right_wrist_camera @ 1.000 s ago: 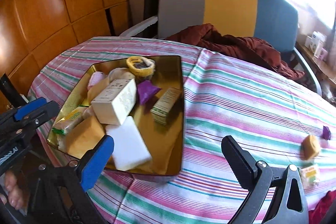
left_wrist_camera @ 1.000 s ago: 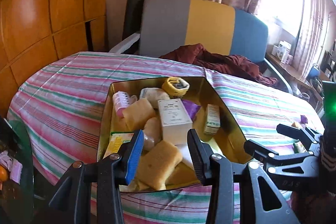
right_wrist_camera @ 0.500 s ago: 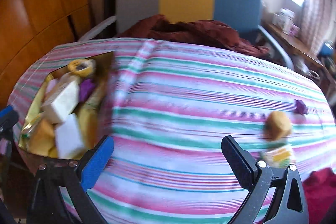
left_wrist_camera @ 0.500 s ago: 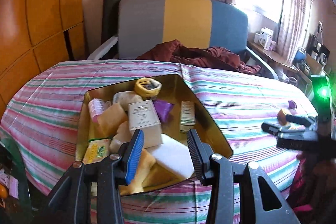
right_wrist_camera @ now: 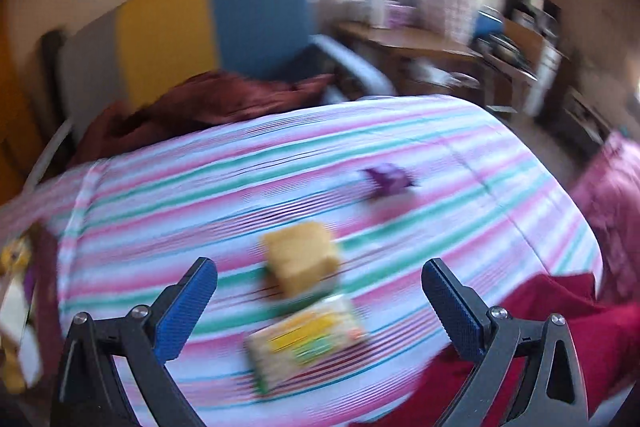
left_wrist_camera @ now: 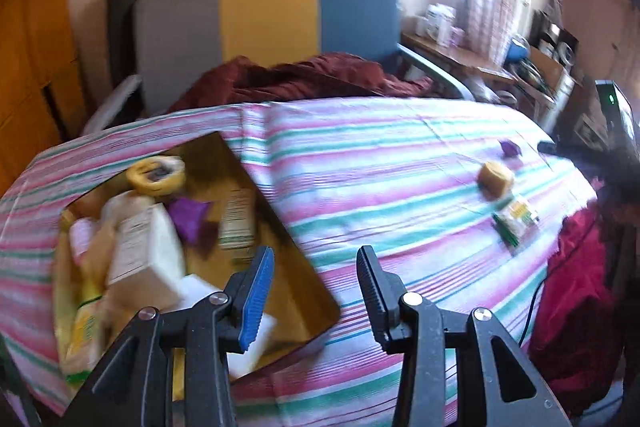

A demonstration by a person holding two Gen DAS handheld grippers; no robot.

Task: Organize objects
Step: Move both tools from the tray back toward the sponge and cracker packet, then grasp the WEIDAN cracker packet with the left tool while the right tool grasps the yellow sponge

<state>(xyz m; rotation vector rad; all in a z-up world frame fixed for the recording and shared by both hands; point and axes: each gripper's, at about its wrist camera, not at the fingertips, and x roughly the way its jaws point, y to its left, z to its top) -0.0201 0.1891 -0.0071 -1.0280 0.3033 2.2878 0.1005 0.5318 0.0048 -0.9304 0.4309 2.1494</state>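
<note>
Three loose items on striped tablecloth (right_wrist_camera: 168, 187): yellow sponge (right_wrist_camera: 301, 258), green-yellow packet (right_wrist_camera: 306, 341) just beside it, purple piece (right_wrist_camera: 388, 179) farther off. Right gripper (right_wrist_camera: 318, 301) wide open, empty, above sponge and packet. Left gripper (left_wrist_camera: 314, 291) partly open, empty, over gold tray (left_wrist_camera: 308, 291) corner; tray crowded with boxes, sponges.

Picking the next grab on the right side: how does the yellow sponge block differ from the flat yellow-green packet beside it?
The yellow sponge block is thick, plain and boxy; the flat packet is thin, with printed yellow and green markings. The block lies farther from the right gripper; the packet sits nearer, roughly between its open fingers. Both rest loose on the striped cloth, outside the gold tray. Blur hides finer detail.
</note>
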